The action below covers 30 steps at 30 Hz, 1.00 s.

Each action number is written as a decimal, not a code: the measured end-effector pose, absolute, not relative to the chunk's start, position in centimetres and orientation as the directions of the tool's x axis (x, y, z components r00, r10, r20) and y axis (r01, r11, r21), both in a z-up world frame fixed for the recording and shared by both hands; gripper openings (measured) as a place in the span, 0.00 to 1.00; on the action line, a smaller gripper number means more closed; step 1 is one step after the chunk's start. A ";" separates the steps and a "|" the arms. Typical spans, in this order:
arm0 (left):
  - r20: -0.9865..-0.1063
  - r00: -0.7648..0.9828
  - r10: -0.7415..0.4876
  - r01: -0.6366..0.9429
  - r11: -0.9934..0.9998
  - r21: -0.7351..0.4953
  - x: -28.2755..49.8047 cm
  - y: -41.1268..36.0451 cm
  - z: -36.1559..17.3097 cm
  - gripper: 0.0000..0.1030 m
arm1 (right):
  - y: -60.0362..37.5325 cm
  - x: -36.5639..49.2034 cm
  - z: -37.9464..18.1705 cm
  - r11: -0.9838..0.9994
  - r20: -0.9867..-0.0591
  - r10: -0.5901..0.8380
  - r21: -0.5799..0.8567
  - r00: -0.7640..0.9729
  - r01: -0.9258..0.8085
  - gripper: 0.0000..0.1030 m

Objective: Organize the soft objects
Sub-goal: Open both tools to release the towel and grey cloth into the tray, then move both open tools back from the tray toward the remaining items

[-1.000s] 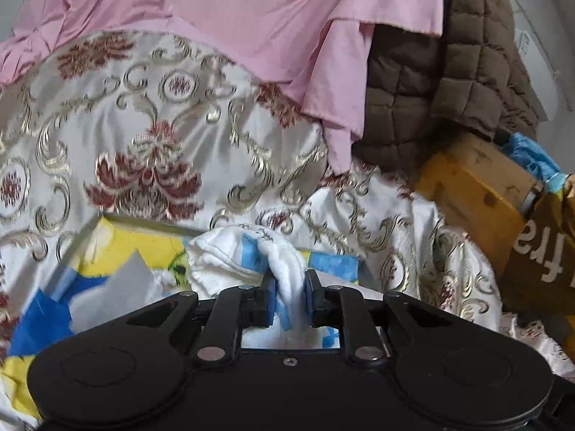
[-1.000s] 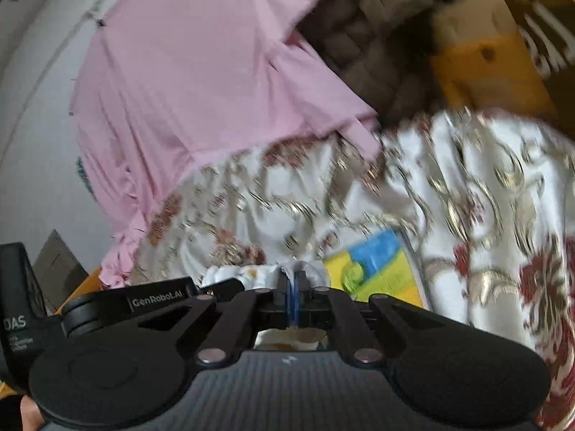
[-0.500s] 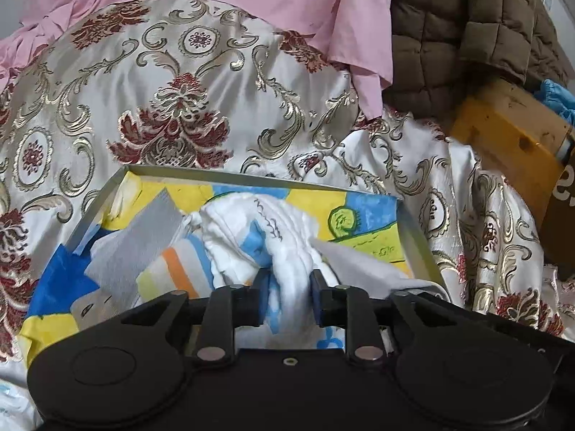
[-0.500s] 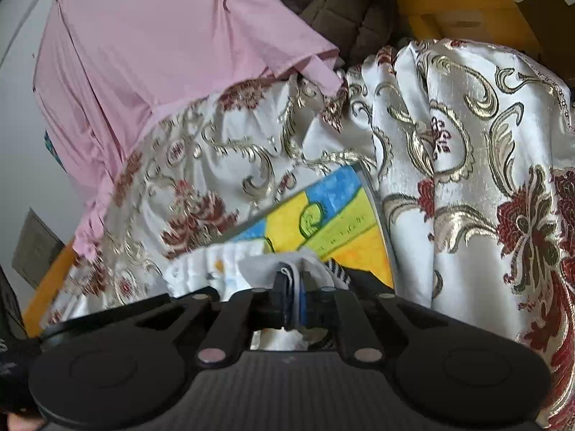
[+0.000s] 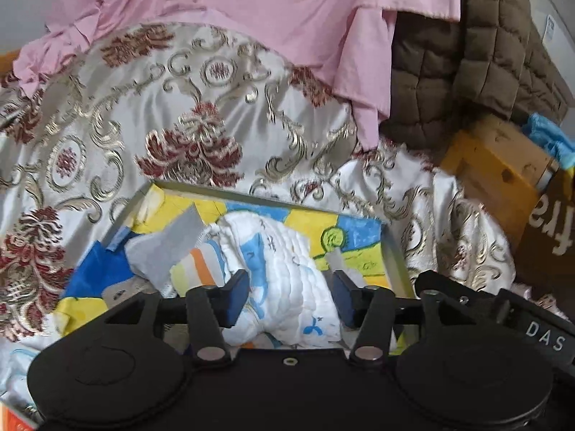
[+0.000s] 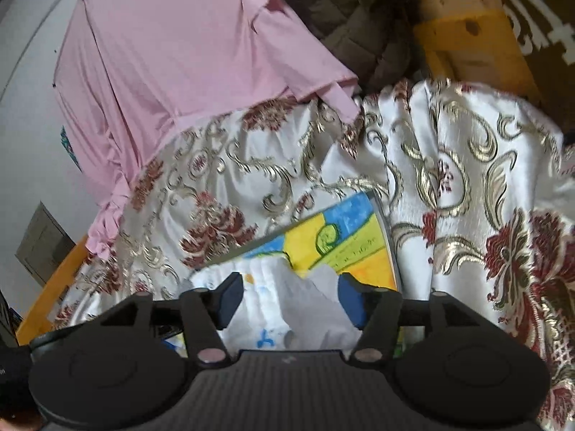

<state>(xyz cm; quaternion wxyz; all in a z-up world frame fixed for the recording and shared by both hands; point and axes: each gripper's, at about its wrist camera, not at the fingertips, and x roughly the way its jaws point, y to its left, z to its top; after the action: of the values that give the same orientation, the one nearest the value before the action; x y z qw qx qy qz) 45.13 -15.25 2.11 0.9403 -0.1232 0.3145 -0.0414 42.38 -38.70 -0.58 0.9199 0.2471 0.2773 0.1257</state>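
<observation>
White quilted cloth (image 5: 284, 280) with blue print, bunched in the yellow-and-blue box (image 5: 393, 251), between the spread fingers of the left gripper (image 5: 291, 296) and the right gripper (image 6: 289, 296), both released. Beside the left fingers, a gray cloth (image 5: 169, 248) and a striped one (image 5: 201, 269). Beyond the fingertips, gold-and-red brocade fabric (image 5: 187, 115) under pink fabric (image 5: 269, 10).

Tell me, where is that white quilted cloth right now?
The white quilted cloth lies in the colourful box, between the open left gripper fingers, beside a grey cloth.
</observation>
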 end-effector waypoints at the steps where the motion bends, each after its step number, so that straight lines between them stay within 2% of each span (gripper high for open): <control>1: -0.573 0.805 -0.154 0.000 0.966 -0.259 44.6 -15.1 2.6 0.59 | -38.8 41.9 -0.1 0.844 -0.436 0.368 0.527 0.822 -0.098 0.70; 7: -0.519 0.841 -0.156 -0.007 0.955 -0.298 40.4 -13.0 4.6 0.75 | -39.0 38.5 2.4 0.840 -0.354 0.350 0.528 0.867 -0.123 0.84; 17: -0.436 0.893 -0.114 -0.025 0.954 -0.300 32.7 -8.5 8.1 0.84 | -36.6 32.3 4.3 0.863 -0.299 0.324 0.483 0.898 -0.150 0.97; 20: -0.415 0.904 -0.105 -0.024 0.955 -0.296 30.3 -7.3 8.8 0.89 | -35.4 30.3 4.7 0.882 -0.284 0.314 0.440 0.906 -0.168 1.00; 30: -0.382 0.917 -0.113 0.002 0.960 -0.280 22.5 -4.9 8.5 0.94 | -32.6 23.1 4.9 0.914 -0.215 0.234 0.382 0.948 -0.139 1.00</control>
<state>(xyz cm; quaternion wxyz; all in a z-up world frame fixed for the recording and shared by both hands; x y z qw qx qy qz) 22.54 -4.89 8.54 0.9693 -0.1385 0.2011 -0.0296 23.05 -32.59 4.91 0.9697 0.1840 0.1289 0.0962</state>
